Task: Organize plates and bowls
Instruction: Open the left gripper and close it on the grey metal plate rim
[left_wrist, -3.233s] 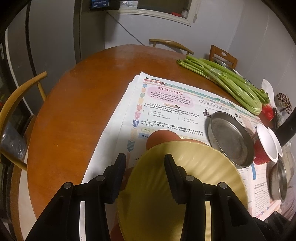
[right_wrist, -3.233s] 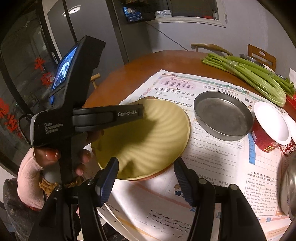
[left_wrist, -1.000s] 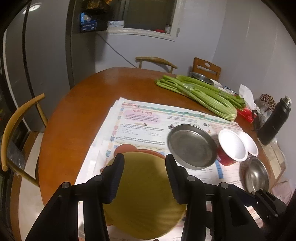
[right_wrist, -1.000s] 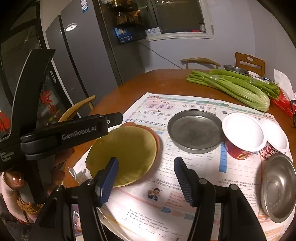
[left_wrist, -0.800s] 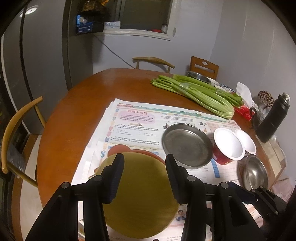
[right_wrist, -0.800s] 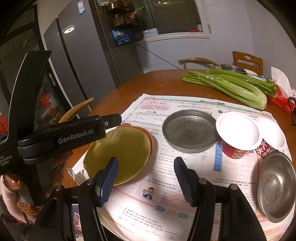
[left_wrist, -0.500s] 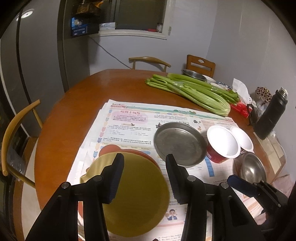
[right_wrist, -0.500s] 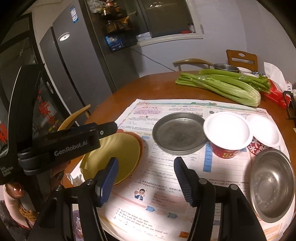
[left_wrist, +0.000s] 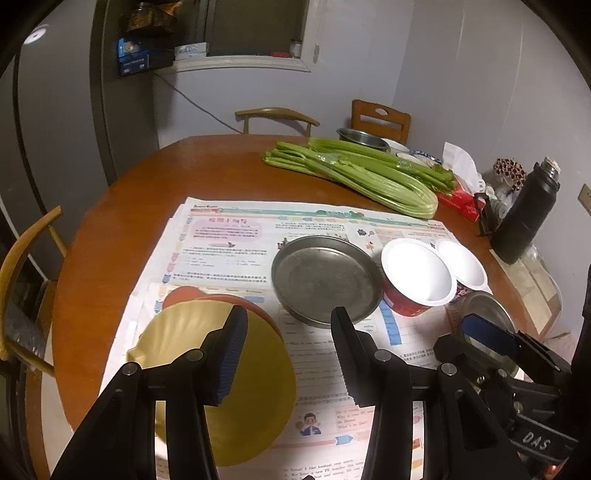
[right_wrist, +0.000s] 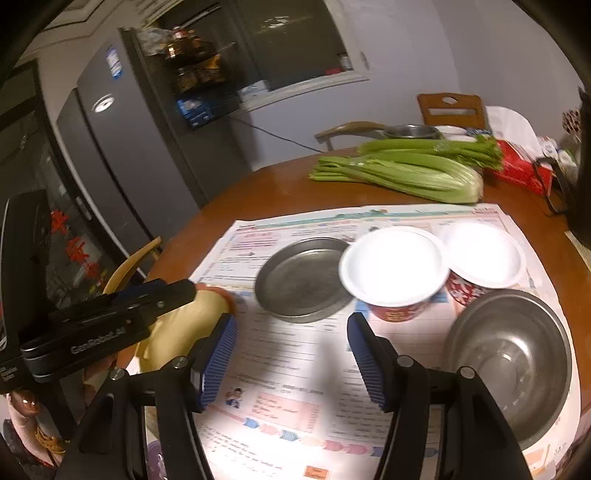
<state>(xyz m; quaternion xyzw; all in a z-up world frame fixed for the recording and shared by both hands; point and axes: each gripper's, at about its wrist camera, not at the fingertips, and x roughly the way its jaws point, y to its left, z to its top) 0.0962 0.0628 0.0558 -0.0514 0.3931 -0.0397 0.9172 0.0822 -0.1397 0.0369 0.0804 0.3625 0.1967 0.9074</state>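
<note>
A yellow scalloped plate (left_wrist: 221, 387) lies on an orange plate (left_wrist: 218, 299) on the newspaper, low and left in the left wrist view. My left gripper (left_wrist: 288, 354) hovers open just right of it, nothing between its fingers. Beyond sits a shallow metal plate (left_wrist: 325, 280), then two red paper bowls (left_wrist: 417, 277) with white insides, and a steel bowl (left_wrist: 487, 314) partly hidden behind my right gripper. In the right wrist view my right gripper (right_wrist: 291, 358) stands open and empty over the paper, the metal plate (right_wrist: 299, 280) ahead, the steel bowl (right_wrist: 509, 358) to its right, the yellow plate (right_wrist: 181, 332) at left.
Newspaper sheets (left_wrist: 229, 236) cover the near half of the round wooden table (left_wrist: 122, 229). Celery (left_wrist: 354, 173), a red packet (left_wrist: 461, 203) and a black flask (left_wrist: 524, 218) lie at the back right. Chairs (left_wrist: 277, 114) ring the table; a fridge (right_wrist: 110, 147) stands left.
Both grippers have drifted right and back from the yellow plate, which now rests on the orange plate. The metal plate and bowls have come nearer the middle of both views.
</note>
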